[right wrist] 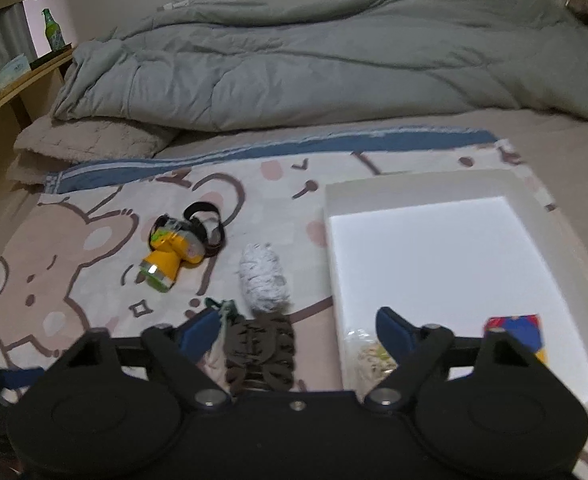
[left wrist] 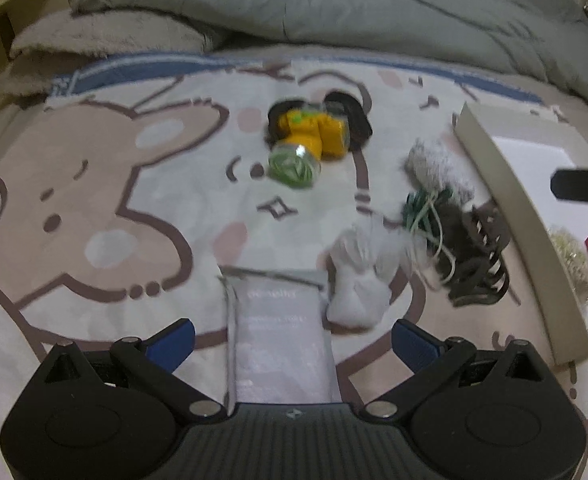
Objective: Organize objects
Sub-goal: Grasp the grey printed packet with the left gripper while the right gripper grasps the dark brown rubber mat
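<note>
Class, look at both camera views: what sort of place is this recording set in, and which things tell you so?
Most likely a bedroom, with the work done on a bed: a rumpled grey duvet lies behind, a cartoon bear blanket covers the surface, and a wooden shelf stands alongside.

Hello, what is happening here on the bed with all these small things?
A person is tidying small items from the bed into a white box, with a gripper in each hand. The left gripper is open over a grey packet. The right gripper is open above a brown hair claw, next to the box. A colourful small box and a clear bag already lie inside. The yellow headlamp and the fuzzy grey-white item are still on the blanket.
</note>
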`<move>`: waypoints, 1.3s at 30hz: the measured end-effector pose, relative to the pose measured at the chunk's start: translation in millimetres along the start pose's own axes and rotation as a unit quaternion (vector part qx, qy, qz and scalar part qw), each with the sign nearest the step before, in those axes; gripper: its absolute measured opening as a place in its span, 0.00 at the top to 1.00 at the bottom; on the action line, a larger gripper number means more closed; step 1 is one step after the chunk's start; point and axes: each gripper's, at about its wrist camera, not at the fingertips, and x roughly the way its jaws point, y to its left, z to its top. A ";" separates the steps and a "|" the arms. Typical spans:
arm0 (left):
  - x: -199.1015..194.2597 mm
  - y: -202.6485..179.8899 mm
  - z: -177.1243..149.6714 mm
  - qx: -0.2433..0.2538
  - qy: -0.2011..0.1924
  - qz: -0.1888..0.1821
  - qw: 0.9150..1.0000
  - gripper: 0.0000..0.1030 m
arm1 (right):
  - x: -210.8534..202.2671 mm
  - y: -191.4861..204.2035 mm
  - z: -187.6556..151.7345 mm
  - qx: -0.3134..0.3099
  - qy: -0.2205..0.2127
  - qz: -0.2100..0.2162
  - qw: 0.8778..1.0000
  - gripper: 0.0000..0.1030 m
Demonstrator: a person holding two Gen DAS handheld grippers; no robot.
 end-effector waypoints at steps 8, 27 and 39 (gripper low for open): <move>28.3 0.8 -12.0 0.008 0.047 0.018 0.999 0.00 | 30.1 13.3 -3.2 -0.003 0.029 0.032 0.999 0.26; 46.1 16.1 -21.9 -0.011 0.060 -0.026 0.998 0.12 | 91.8 37.0 -9.3 -0.037 0.100 0.013 0.994 0.48; 29.5 30.0 -12.8 -0.022 0.048 -0.043 0.998 0.45 | 73.8 43.1 -7.5 -0.086 0.078 -0.004 0.993 0.56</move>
